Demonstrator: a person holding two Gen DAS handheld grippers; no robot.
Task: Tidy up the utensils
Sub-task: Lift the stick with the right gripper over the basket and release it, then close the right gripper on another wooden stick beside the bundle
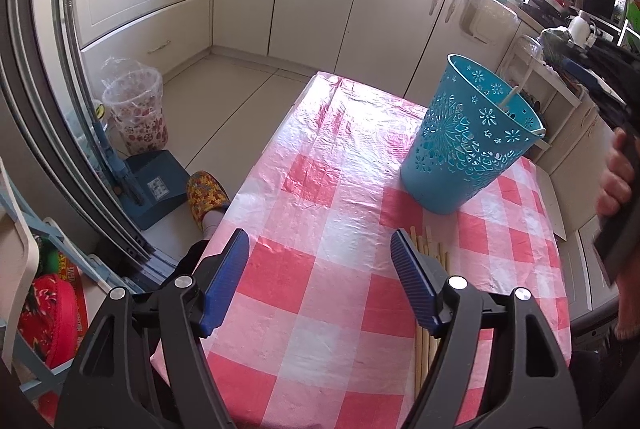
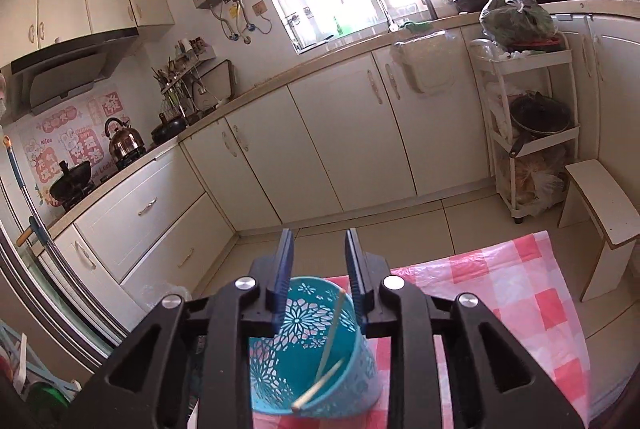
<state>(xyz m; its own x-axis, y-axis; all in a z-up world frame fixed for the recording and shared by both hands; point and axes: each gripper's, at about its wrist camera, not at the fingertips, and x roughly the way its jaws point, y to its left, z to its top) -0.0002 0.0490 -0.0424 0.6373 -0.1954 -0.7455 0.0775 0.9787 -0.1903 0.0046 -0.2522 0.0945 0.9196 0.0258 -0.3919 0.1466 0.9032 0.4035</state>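
Left gripper [image 1: 320, 285] nearest, jaws wide and empty, low over the checked table [image 1: 304, 189]. Chopsticks [image 1: 426, 313] lie bundled on the cloth beside its right finger — thin, stiff, light, likely to roll; best pinched mid-length, across the bundle. Right gripper [image 2: 318, 281] hangs over the blue cup [image 2: 308, 341], jaws parted, nothing between them — two sticks [image 2: 330, 337] already lean inside. Cup looks light, easily tipped.
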